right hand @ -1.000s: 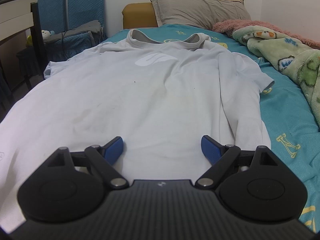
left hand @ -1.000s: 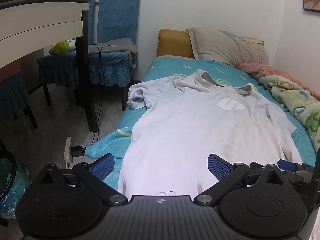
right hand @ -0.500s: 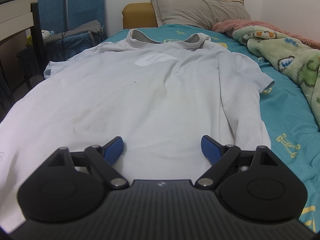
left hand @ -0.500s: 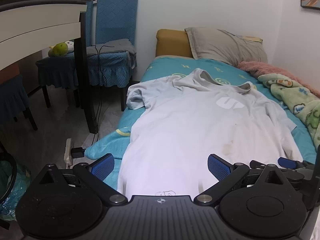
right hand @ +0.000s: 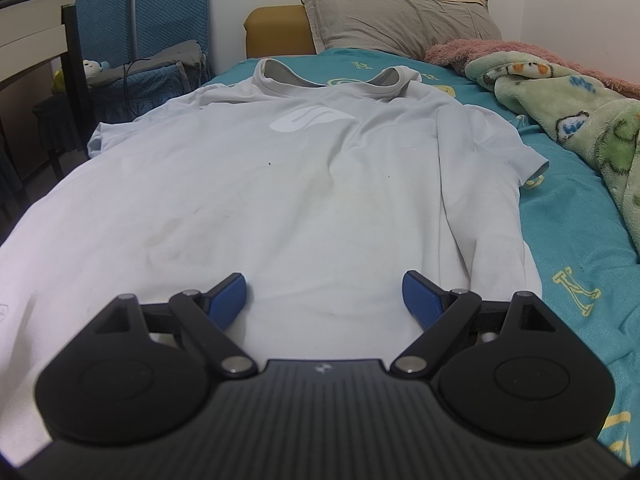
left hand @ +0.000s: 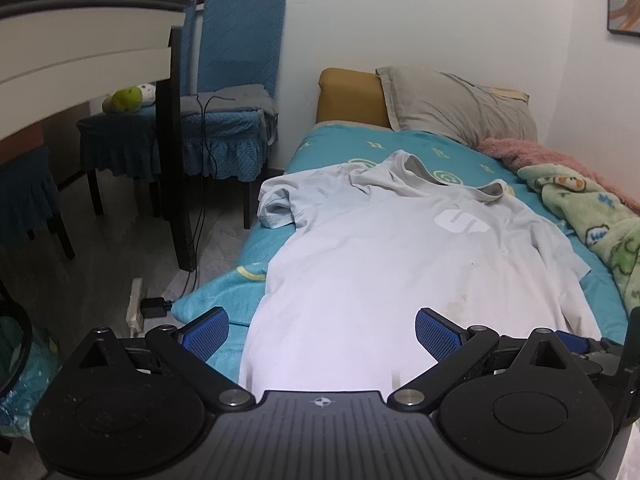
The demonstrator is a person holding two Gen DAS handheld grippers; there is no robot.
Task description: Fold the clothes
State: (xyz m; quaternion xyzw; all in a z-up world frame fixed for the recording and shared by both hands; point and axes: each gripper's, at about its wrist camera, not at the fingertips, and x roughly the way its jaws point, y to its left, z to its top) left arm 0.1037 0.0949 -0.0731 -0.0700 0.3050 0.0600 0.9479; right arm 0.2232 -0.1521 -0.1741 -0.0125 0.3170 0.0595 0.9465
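1. Lies spread flat and face up on the bed (right hand: 580, 216): a white T-shirt (right hand: 304, 184), collar toward the head edge by the grey pillow (right hand: 400, 20), hem at the foot edge right under both tools.
2. Runs lengthwise down the bed, long axis from hem to collar, straight ahead of each tool along its fingers.
3. Shows no fold across the body; one sleeve bunched at the bed's left edge (left hand: 276, 208), the other lying out flat toward the green blanket (right hand: 580, 112) on the right side.
4. Left tool (left hand: 320, 330): blue pads spread well apart, nothing between them, poised above the hem near the bed's left edge, where the shirt's side hangs slightly over the turquoise sheet.
5. Right tool (right hand: 324, 296): pads likewise apart and gripping nothing, set low, just over the cloth near the hem's right part, closer to the fabric than the left one appears to be.
6. Fits two readings alike: a shirt laid out ahead of folding, or one just smoothed and let go between grips.
7. Hinges, for any grip to come, on the hem being the nearest edge to both tools, each near its own corner, and the collar the farthest.
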